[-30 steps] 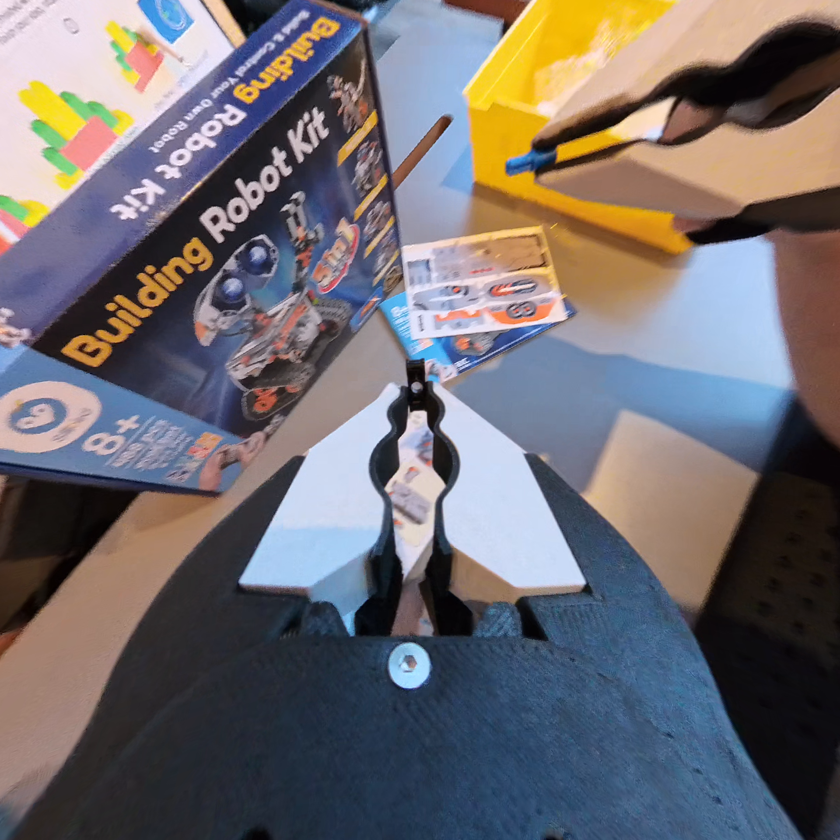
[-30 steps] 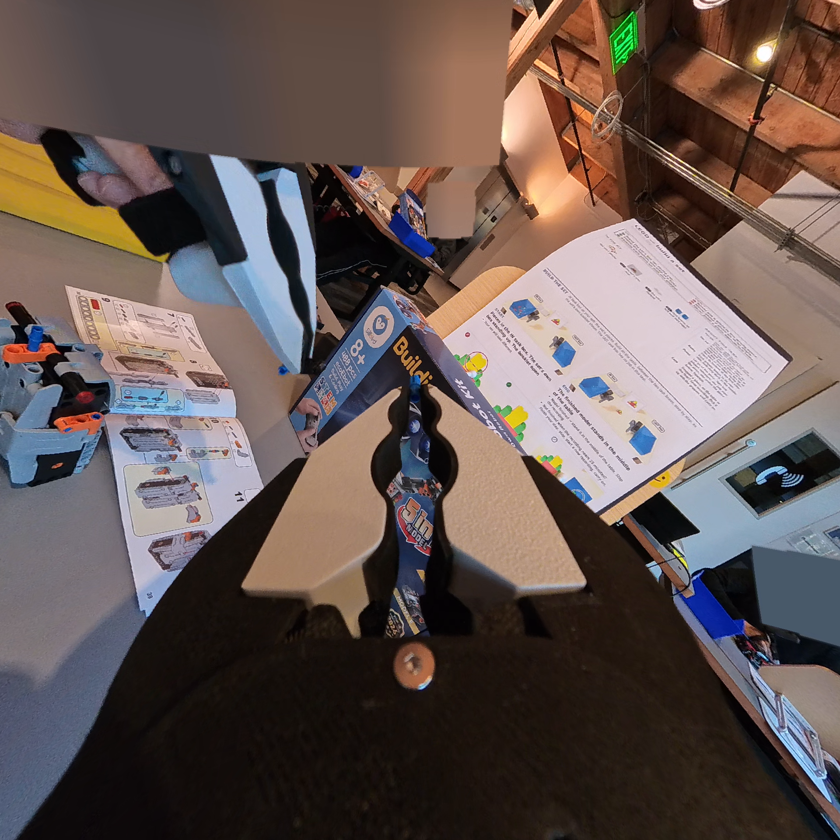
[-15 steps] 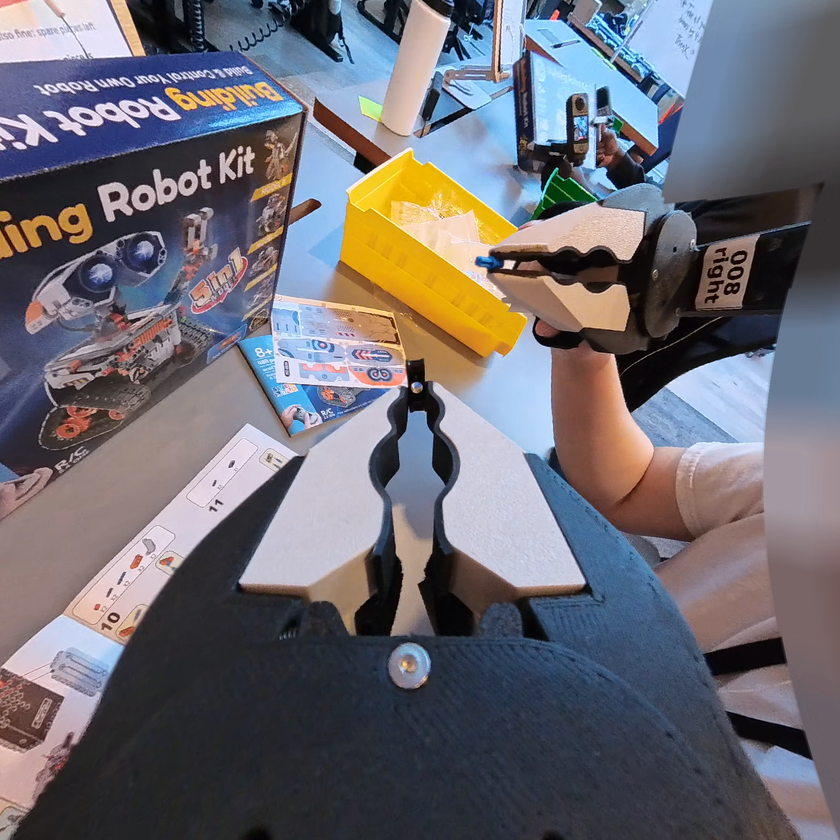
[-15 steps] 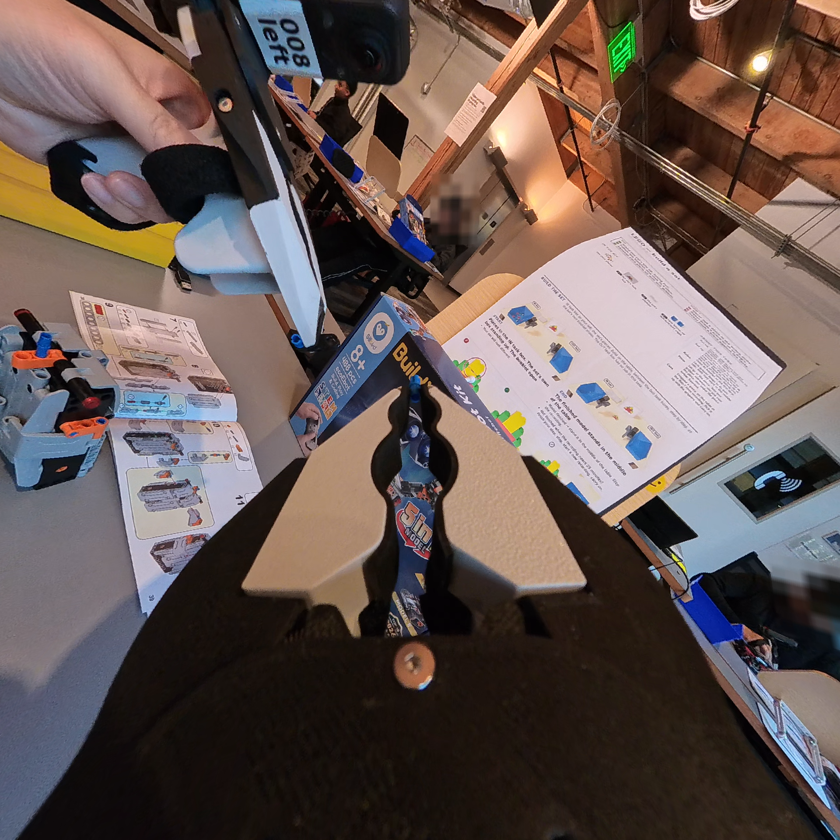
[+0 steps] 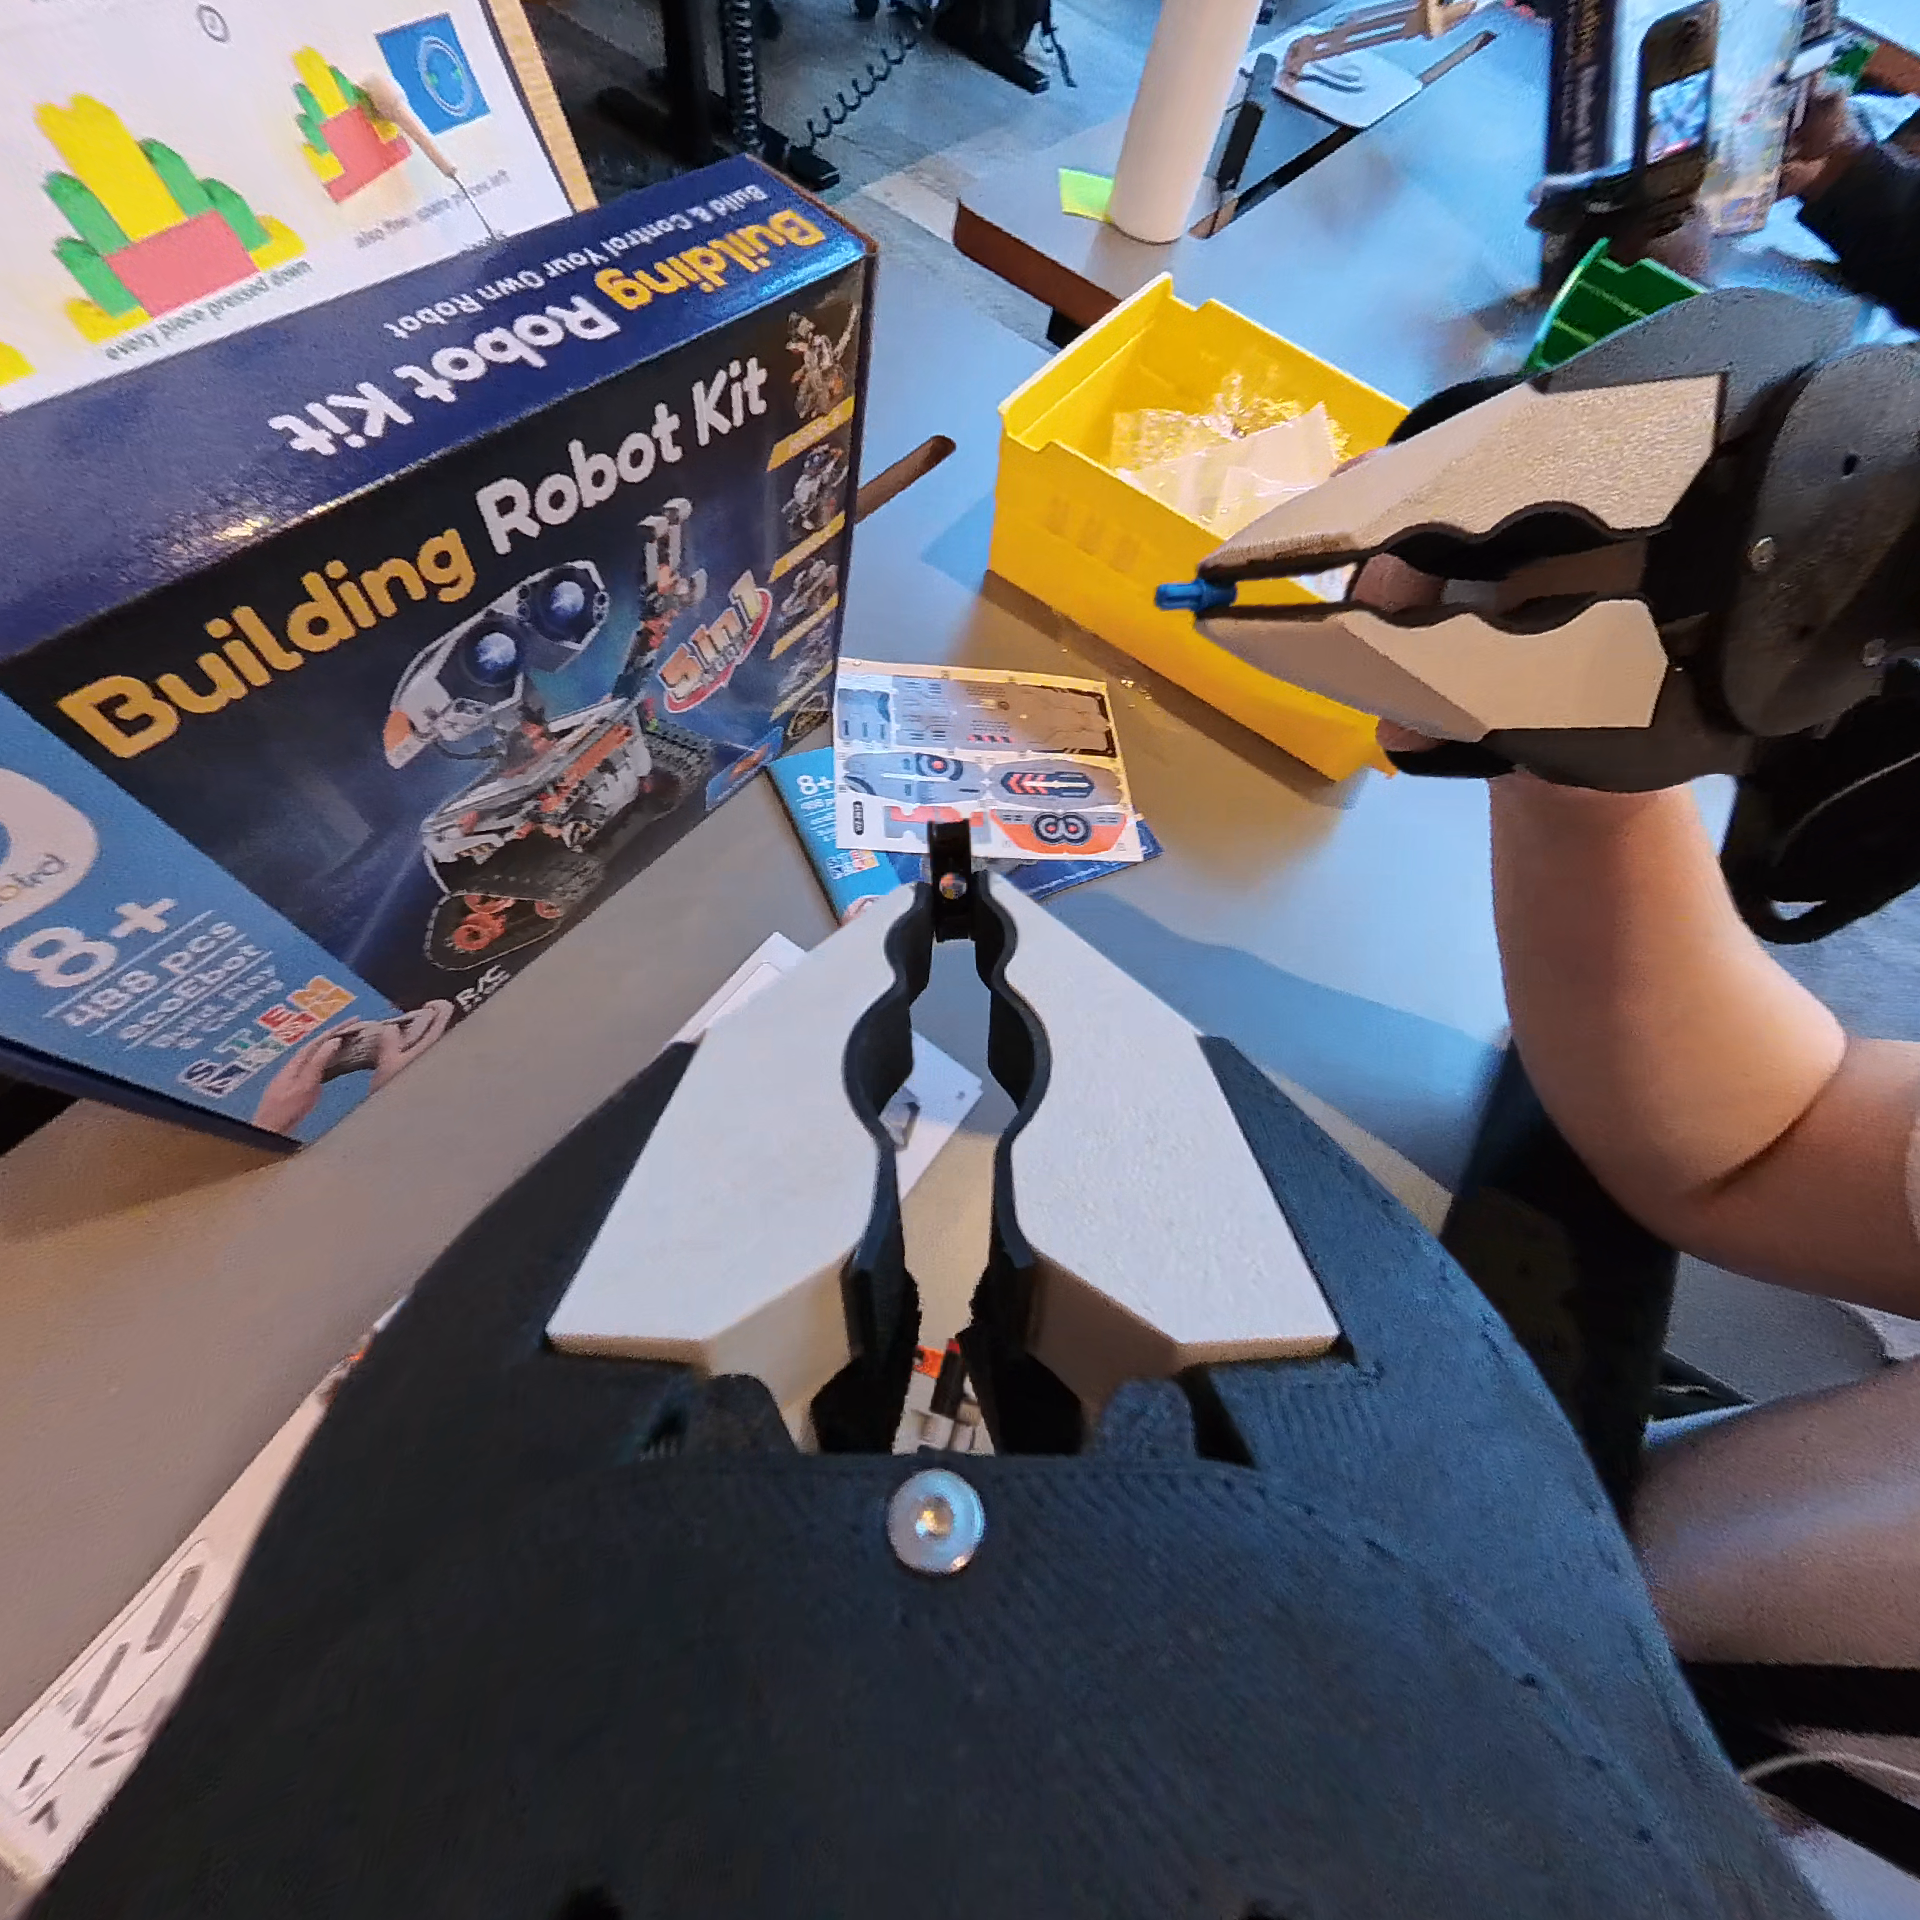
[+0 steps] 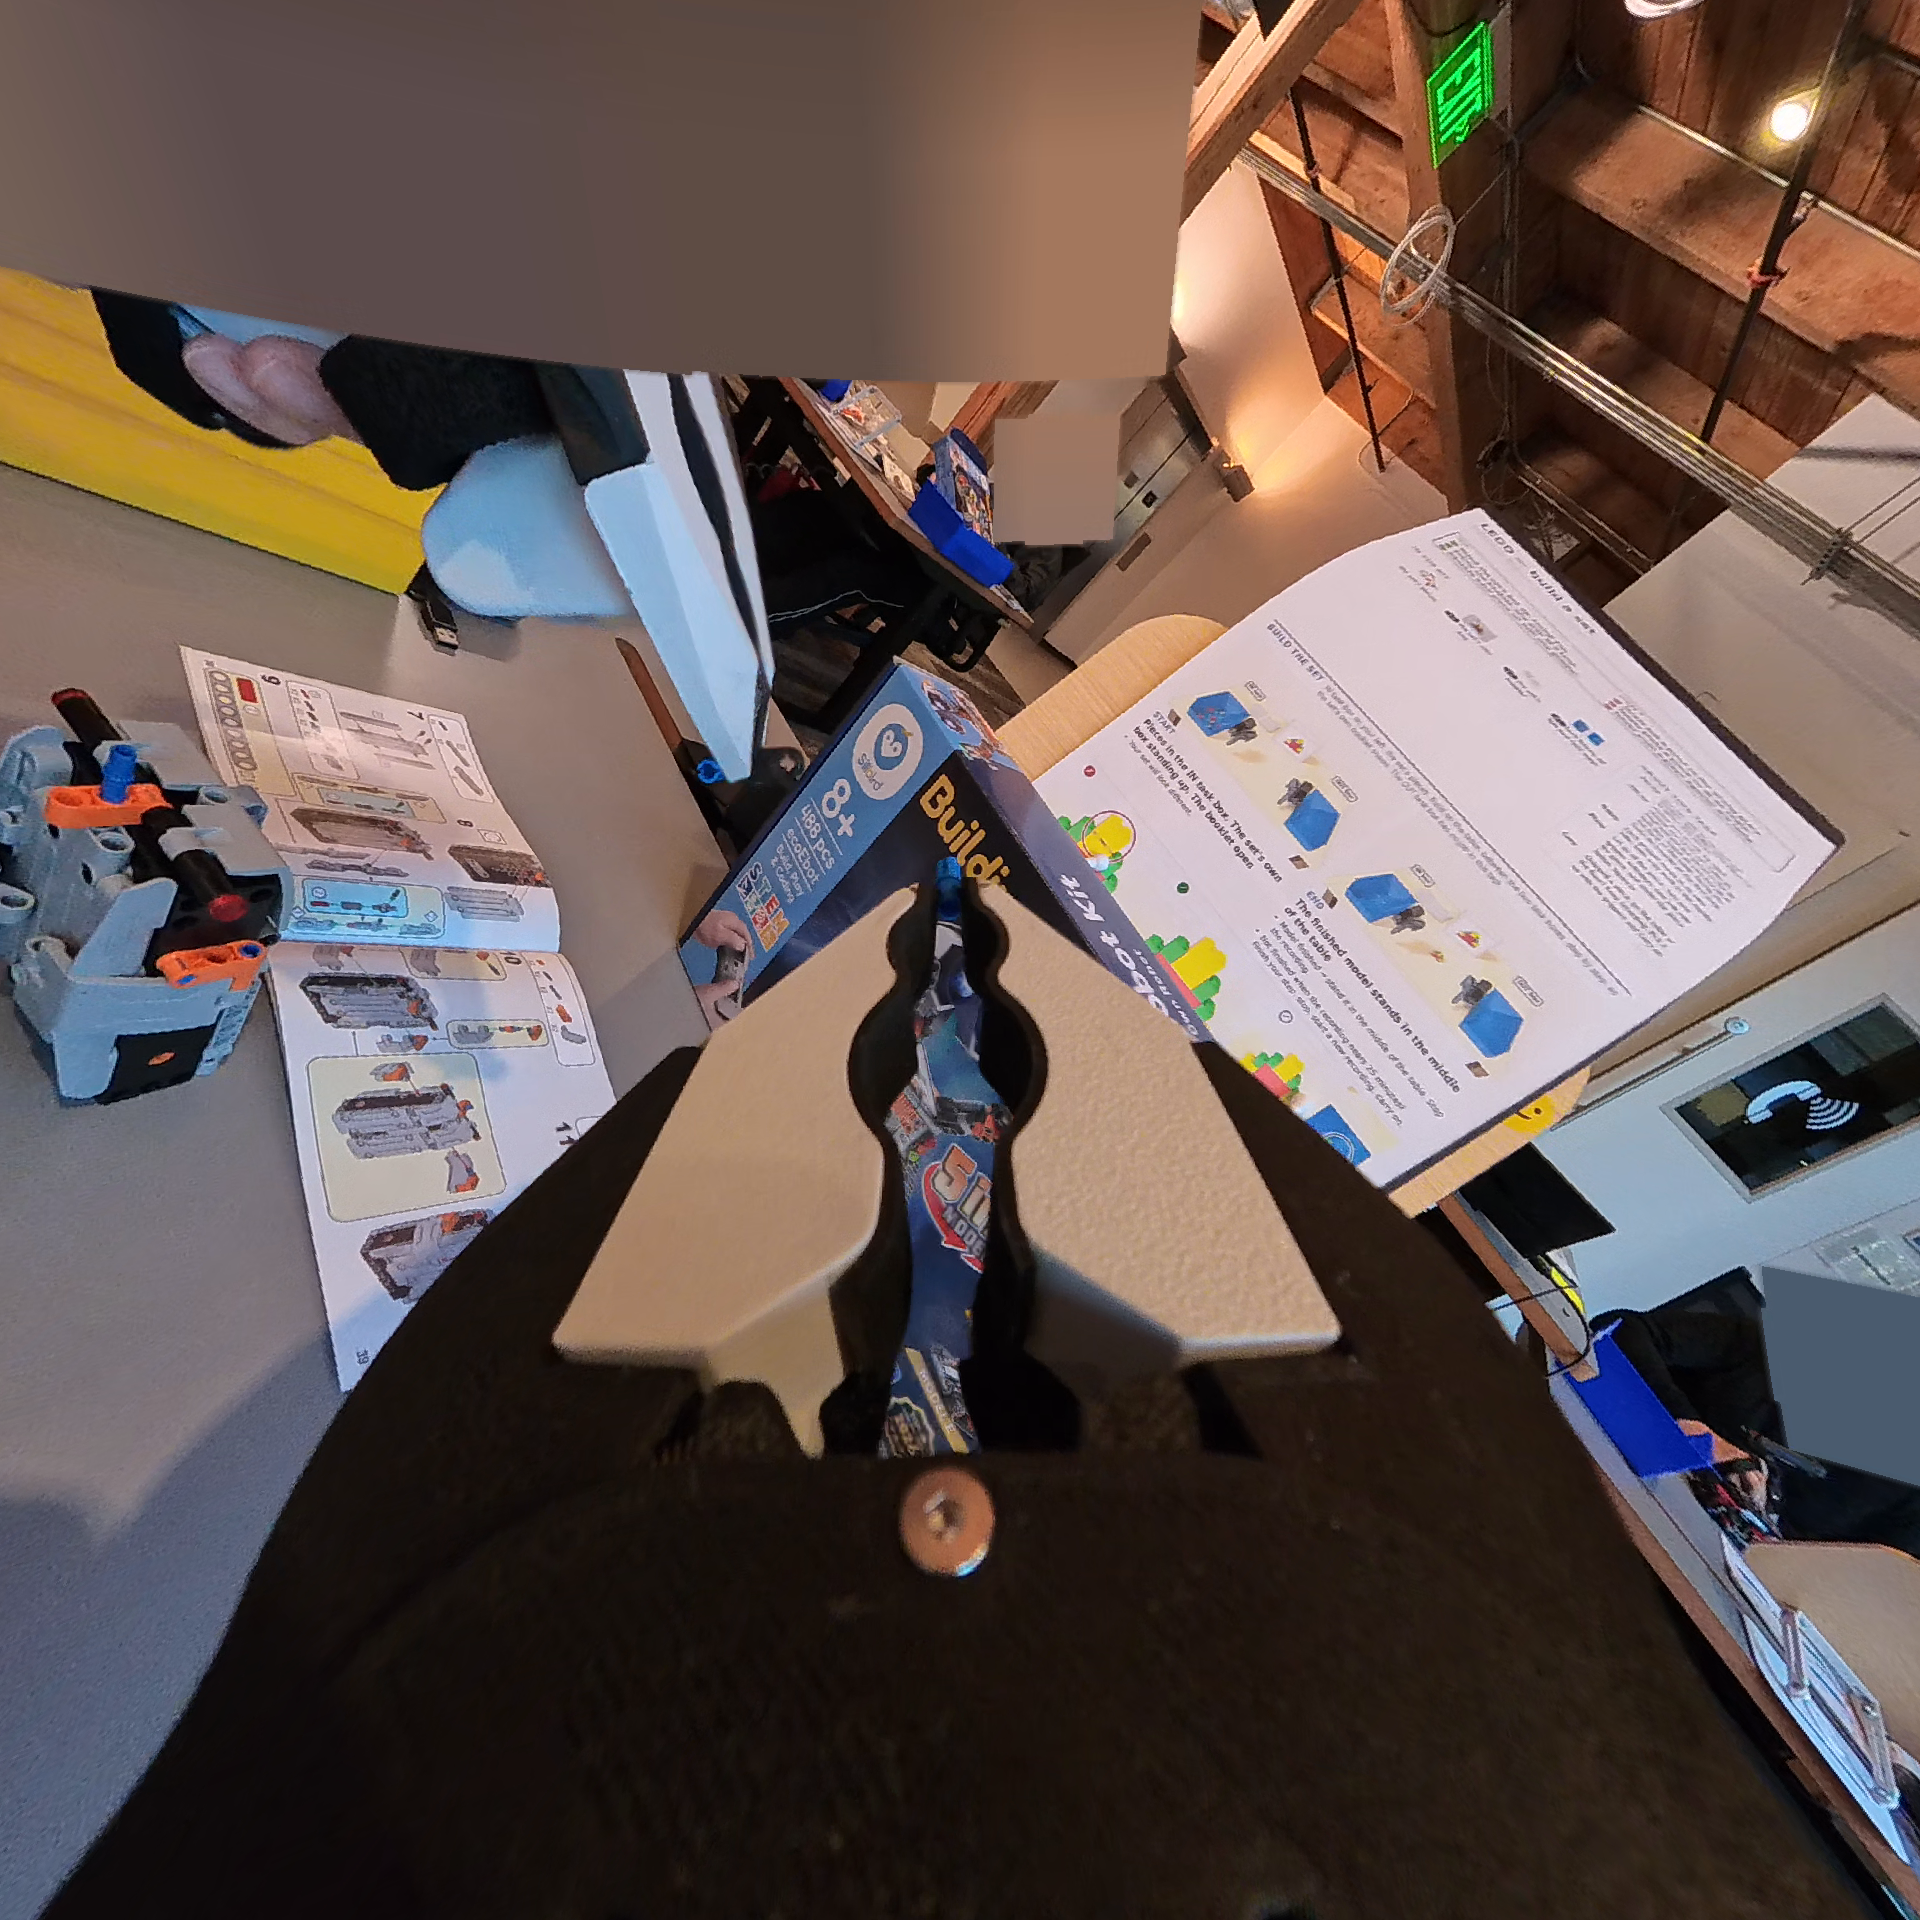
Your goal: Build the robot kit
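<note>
- Black small part (image 5: 948, 854) is clamped at the tips of the left tongs (image 5: 948, 883), held above the grey bench (image 5: 1299, 894); the jaws are closed to a narrow gap on it
- Blue pin (image 5: 1184, 594) is clamped at the tips of the right tongs (image 5: 1210, 594), which sit at 2 o'clock in the left wrist view; in the right wrist view the same pin (image 6: 948, 871) shows at the tips of those tongs (image 6: 948, 896)
- Yellow bin (image 5: 1081, 551) stands just behind the right tongs, with clear bags inside
- Blue kit box (image 5: 436, 582) stands at 10 o'clock from the left tongs; a sticker sheet (image 5: 977, 758) lies on the bench just beyond their tips
- Open instruction booklet (image 6: 416, 935) lies at 9 o'clock in the right wrist view, with a grey, black and orange brick assembly (image 6: 135, 914) just beside it on the bench
- Printed sheet on a board (image 6: 1455, 831) stands behind the kit box at 2 o'clock
</note>
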A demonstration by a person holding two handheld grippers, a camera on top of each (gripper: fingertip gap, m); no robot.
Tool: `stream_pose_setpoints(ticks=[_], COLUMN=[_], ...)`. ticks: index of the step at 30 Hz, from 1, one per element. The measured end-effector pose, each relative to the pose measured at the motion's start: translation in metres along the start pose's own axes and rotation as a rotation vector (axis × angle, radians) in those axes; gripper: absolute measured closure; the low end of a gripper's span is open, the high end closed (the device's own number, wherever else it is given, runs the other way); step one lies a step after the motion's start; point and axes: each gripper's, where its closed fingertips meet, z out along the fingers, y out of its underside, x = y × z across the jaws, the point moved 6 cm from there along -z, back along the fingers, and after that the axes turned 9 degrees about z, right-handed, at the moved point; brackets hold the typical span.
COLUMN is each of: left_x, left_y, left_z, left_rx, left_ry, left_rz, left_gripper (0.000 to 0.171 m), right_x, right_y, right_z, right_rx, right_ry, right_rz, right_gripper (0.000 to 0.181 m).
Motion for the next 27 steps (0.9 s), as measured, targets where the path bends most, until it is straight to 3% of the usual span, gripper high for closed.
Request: stream_pose_setpoints(ticks=[16,27], left_x=[-0.0017,-0.0015], left_y=[0.0009,0.0015], left_z=[0.0012,0.0025], left_rx=[-0.065,-0.085], left_ry=[-0.180,-0.215], left_rz=[0.107,0.136], left_gripper=[0.166,0.166], right_x=[-0.0041,-0.0068], right_y=[0.0012,0.0020], right_z=[0.0041,0.0064], right_rx=[-0.007,-0.018], right_ry=[-0.016,-0.022], right_rz=[-0.005,-0.017], right_gripper=[0.178,0.178])
